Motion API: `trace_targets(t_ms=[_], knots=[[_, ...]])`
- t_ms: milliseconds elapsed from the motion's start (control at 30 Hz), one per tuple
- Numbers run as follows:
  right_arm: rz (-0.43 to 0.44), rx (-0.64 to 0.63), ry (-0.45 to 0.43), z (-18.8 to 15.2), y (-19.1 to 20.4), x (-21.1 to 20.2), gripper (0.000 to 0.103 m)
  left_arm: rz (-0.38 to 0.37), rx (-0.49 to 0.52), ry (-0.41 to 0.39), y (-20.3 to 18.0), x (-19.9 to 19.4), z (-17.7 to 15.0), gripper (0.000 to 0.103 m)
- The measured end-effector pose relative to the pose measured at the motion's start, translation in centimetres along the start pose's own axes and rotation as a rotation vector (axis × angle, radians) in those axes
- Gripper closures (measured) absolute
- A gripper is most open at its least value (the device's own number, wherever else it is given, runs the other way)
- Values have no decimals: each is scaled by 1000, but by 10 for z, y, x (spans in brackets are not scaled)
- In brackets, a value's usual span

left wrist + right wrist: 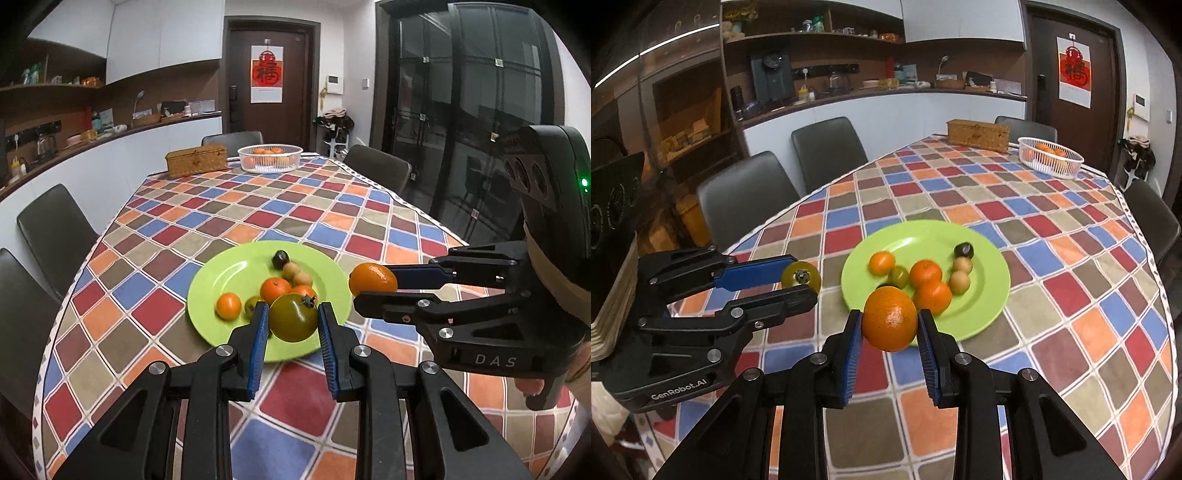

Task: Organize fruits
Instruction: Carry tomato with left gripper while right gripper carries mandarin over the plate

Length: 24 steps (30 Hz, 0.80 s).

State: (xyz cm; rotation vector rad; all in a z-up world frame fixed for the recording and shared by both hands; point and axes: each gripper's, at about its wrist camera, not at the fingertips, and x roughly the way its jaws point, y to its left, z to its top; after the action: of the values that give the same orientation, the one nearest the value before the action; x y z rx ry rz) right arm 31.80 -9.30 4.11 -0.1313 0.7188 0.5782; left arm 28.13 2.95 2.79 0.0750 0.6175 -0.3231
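Note:
My left gripper (292, 320) is shut on a green tomato (293, 317), lifted above the near rim of the green plate (229, 269). From the right wrist view the same tomato (800, 280) shows in the left gripper (803, 287) at the left. My right gripper (889, 325) is shut on an orange (889, 319), held above the plate (990, 280); the left wrist view shows this orange (373, 283) and right gripper (373, 286) at the right. On the plate lie small oranges (275, 290), a small green fruit (898, 277), two tan fruits (960, 282) and a dark fruit (280, 259).
A white basket (270, 159) with oranges and a woven box (196, 159) stand at the far end of the checkered table (207, 221). Dark chairs (746, 195) line the table's sides. A counter with shelves runs along the wall.

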Motion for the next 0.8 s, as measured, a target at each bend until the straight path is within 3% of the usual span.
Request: trace_targets(t_ms=[533,800], knots=[[-25,29,0,42,-21,38,72,19,2,27,25,49,32,76],[-35,61,58,57,-41,80,72,-2,-90,81,56,94,39,76]])
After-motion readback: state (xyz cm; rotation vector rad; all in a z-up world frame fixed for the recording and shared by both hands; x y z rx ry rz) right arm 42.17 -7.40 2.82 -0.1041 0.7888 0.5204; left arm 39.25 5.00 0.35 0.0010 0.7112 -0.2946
